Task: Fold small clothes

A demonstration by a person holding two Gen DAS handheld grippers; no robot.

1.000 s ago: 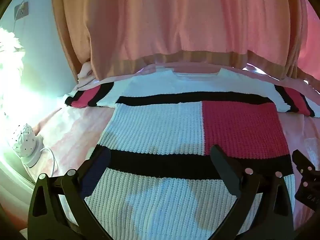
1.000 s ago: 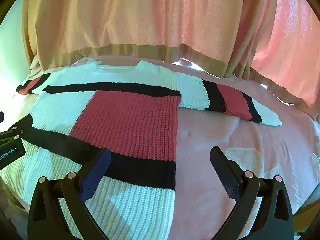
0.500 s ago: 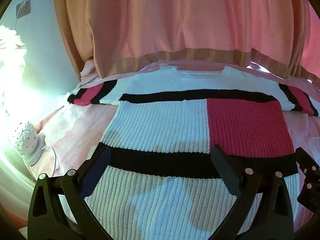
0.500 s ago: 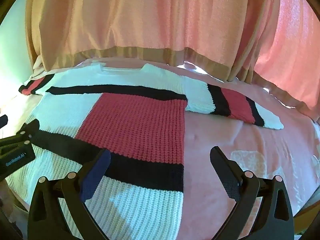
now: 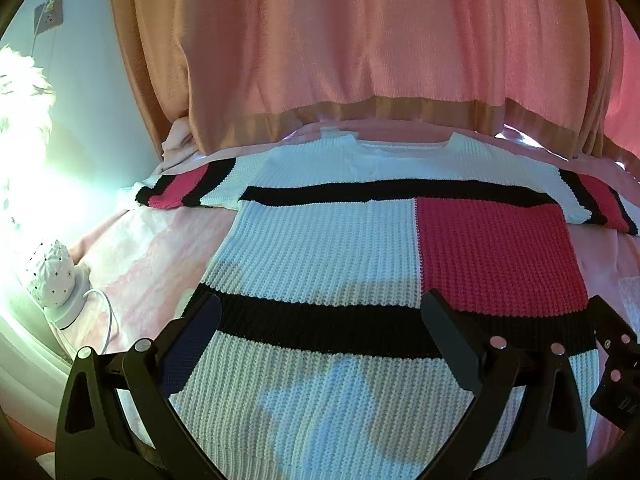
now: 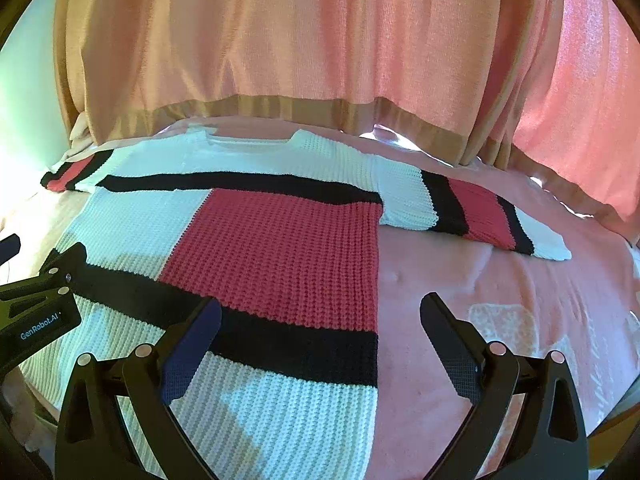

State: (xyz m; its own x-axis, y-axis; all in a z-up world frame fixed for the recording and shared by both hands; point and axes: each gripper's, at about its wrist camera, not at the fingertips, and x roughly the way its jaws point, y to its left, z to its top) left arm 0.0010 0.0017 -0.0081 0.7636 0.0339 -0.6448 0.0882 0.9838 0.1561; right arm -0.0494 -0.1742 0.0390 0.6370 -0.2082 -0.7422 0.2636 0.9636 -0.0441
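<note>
Here, sweater [image 5: 328, 248] flat, neckline pointing away

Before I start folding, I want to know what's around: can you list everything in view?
sweater: 1, white with black bands and a red block, spread flat on the bed, sleeves out to both sides
bed cover: 1, pink, under the sweater
curtains: orange-pink, hanging behind the bed
lamp: 1, white, dotted, left of the bed, corded
wall socket: 1, grey, upper left wall
left gripper: 1, black, open, above the sweater's hem
right gripper: 1, black, open, over the sweater's right edge
</note>
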